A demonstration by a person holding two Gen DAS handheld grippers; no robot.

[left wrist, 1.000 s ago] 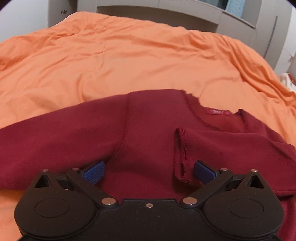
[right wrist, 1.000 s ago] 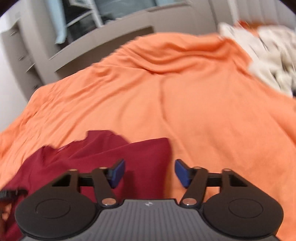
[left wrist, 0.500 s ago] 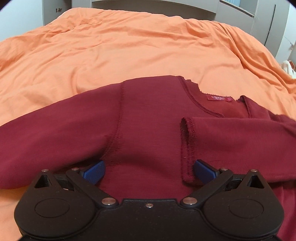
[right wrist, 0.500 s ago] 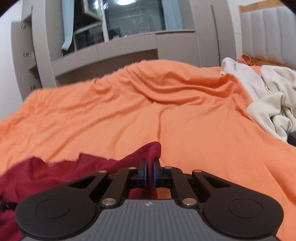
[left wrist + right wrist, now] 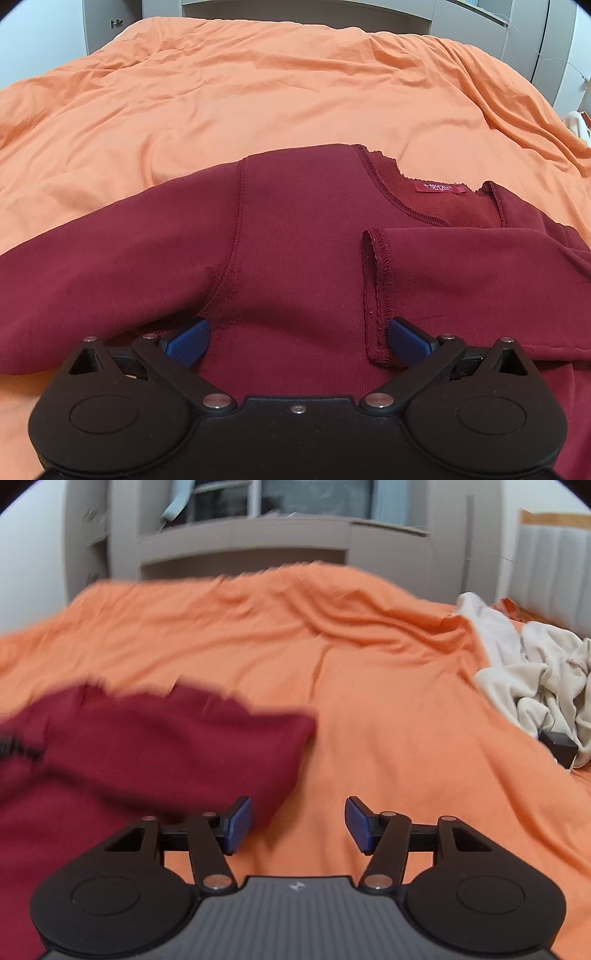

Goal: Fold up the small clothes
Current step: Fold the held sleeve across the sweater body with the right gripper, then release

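A dark red long-sleeved top (image 5: 303,229) lies flat on the orange bedspread (image 5: 258,92), neck label away from me. Its right sleeve (image 5: 461,273) is folded across the chest, cuff near the middle. Its left sleeve (image 5: 110,258) stretches out to the left. My left gripper (image 5: 297,338) is open, low over the top's body, with the cuff by its right pad. My right gripper (image 5: 298,823) is open and empty over the bedspread, just right of the top's folded shoulder edge (image 5: 207,738).
A crumpled pile of cream clothes (image 5: 535,672) lies on the bed at the right, with a small black object (image 5: 559,744) beside it. Grey cabinets (image 5: 258,535) stand behind the bed. Bare orange bedspread (image 5: 388,686) lies between the top and the pile.
My right gripper was shut on the top's fabric half a second ago; now it has opened and let go, moving slightly right. The left gripper stays open over the top.
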